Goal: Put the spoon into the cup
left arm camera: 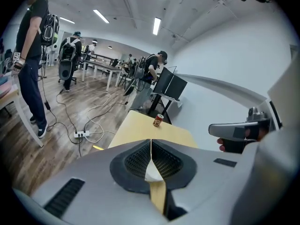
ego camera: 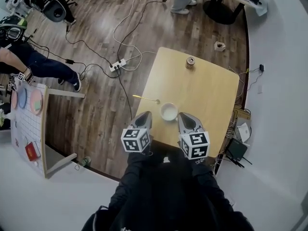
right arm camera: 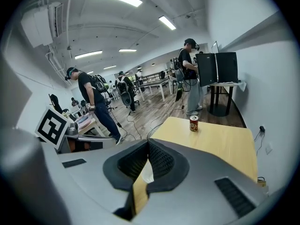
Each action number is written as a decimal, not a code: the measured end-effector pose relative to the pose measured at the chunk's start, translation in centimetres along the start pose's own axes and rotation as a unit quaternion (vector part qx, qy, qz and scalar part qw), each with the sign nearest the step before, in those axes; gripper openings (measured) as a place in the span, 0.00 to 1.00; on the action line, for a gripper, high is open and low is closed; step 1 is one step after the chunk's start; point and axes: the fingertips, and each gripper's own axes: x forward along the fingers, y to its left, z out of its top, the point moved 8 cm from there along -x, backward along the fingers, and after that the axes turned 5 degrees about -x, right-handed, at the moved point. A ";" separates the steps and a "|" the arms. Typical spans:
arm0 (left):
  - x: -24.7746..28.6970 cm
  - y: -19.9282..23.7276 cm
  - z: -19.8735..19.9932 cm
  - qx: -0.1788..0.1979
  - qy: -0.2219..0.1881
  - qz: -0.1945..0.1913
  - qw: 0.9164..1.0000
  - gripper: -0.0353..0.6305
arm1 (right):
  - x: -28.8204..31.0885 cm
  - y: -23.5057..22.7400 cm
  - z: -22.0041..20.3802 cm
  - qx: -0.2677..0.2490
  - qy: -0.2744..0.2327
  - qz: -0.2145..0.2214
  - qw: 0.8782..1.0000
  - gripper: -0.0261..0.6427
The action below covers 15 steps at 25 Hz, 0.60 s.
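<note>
Both the left gripper [ego camera: 146,115] and right gripper [ego camera: 184,115] have jaws pressed together, empty, at seven and five o'clock of the cup [ego camera: 169,111]. Spoon [ego camera: 146,98] lies flat on the table [ego camera: 207,90], ten o'clock of the cup. Likely light, stiff and slippery, so pinch it mid-handle.

My small white round cup [ego camera: 169,111] stands upright, mouth up, on the pale wooden table [ego camera: 207,95]. The slim gold-coloured metal spoon [ego camera: 146,98] lies flat at its ten o'clock, near but apart, handle pointing nine o'clock.
</note>
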 end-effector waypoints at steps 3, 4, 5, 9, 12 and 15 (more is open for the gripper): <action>1.3 2.4 0.4 -0.011 0.013 0.003 1.000 0.11 | 2.1 0.2 0.0 0.002 0.016 -0.004 1.000 0.07; 1.7 3.2 0.4 -0.017 0.017 0.006 1.000 0.11 | 2.7 0.3 0.0 0.003 0.022 -0.005 1.000 0.07; 2.1 4.1 0.3 -0.022 0.021 0.009 0.999 0.11 | 3.3 0.3 -0.1 0.003 0.028 -0.004 1.000 0.07; 3.9 7.6 0.1 -0.040 0.034 0.026 0.998 0.11 | 5.7 0.6 -0.4 0.002 0.051 0.000 0.999 0.07; 5.3 10.3 -0.3 -0.053 0.039 0.038 0.997 0.11 | 7.6 1.0 -0.7 -0.001 0.067 0.007 0.998 0.07; 6.6 13.0 -0.8 -0.083 0.047 0.051 0.994 0.11 | 9.3 1.6 -0.7 -0.003 0.080 0.013 0.997 0.07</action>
